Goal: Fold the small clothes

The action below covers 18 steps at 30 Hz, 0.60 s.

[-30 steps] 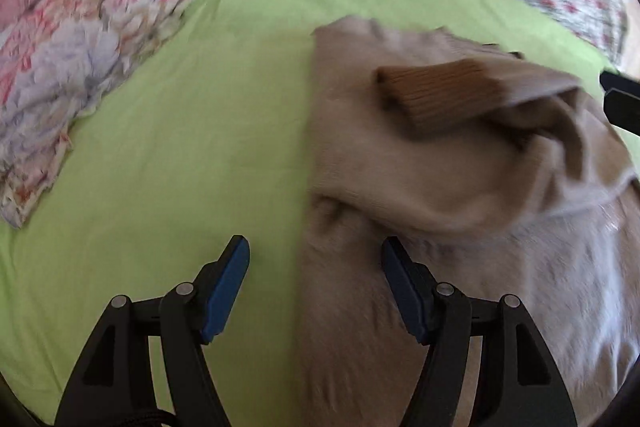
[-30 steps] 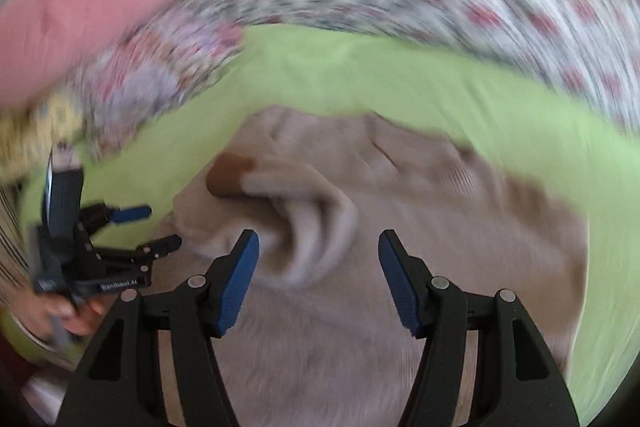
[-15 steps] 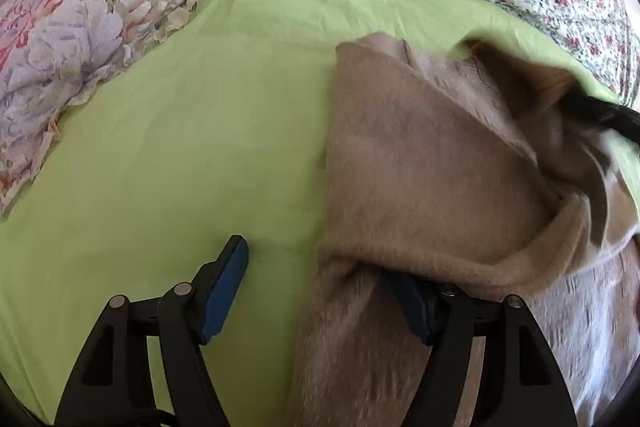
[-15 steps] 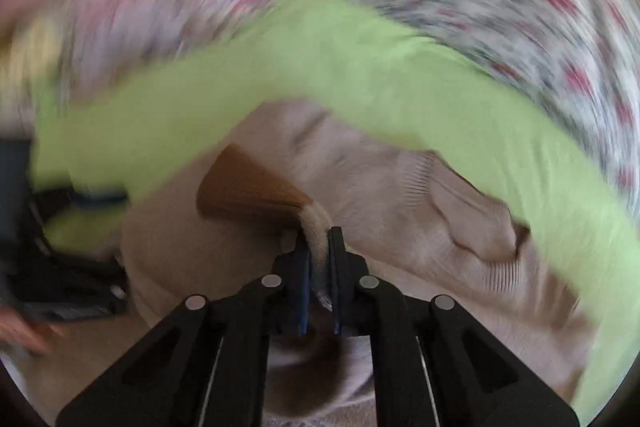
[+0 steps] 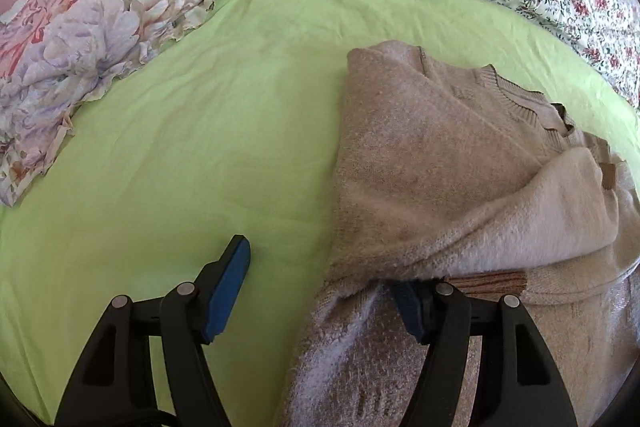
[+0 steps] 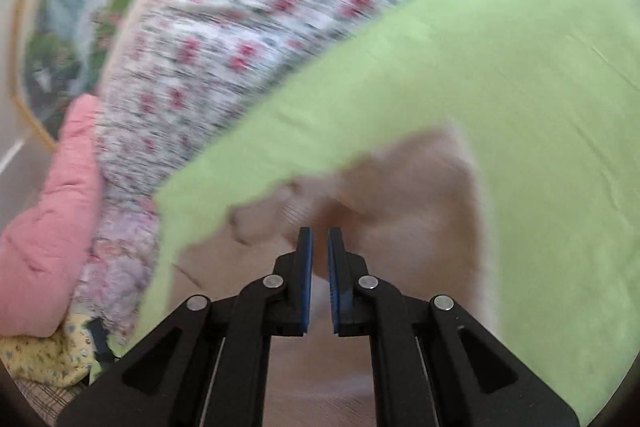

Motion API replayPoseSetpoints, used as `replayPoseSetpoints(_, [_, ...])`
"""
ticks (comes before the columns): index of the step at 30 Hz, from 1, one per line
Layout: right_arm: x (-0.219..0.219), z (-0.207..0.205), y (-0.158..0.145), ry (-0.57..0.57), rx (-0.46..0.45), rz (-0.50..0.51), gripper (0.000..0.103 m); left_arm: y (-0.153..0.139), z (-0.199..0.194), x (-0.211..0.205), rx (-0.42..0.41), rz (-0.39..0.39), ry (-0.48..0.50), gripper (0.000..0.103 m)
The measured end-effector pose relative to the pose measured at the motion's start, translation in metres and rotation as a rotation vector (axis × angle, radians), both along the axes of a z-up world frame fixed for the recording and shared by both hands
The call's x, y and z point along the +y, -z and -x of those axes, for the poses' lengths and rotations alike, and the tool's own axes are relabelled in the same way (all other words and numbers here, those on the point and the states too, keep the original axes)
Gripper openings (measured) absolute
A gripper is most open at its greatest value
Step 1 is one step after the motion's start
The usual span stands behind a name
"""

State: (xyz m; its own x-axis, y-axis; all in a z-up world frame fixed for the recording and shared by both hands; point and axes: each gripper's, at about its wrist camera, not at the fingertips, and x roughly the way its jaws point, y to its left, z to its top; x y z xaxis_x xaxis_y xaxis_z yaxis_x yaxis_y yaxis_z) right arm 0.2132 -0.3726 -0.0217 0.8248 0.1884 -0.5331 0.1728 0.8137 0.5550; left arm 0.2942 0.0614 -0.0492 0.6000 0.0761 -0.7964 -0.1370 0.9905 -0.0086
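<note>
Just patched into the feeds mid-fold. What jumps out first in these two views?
The beige sweater dominates the right half of the left wrist view, bunched on the bright green sheet, a sleeve with a brown ribbed cuff draped over one finger of the open left gripper. At far left lies a pastel floral garment. The right wrist view is motion-blurred, the right gripper nearly shut above the sweater.

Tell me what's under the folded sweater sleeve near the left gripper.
Under the sleeve the sweater body shows, plus a brown ribbed cuff poking out. The left gripper has its right finger partly covered by the fabric. What lies deeper under the fold is hidden.
</note>
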Motion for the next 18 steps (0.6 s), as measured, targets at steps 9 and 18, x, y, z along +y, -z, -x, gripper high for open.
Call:
replayPoseSetpoints(9, [0.032,-0.075,-0.021,-0.194,0.192,-0.023,0.073,0.001,0.001,-0.001,-0.006,-0.004,-0.008,0.070])
replayPoseSetpoints(18, [0.052,-0.179,-0.007,-0.266,0.480,0.296,0.072,0.004,-0.002,0.004,-0.013,0.034,0.008,0.073])
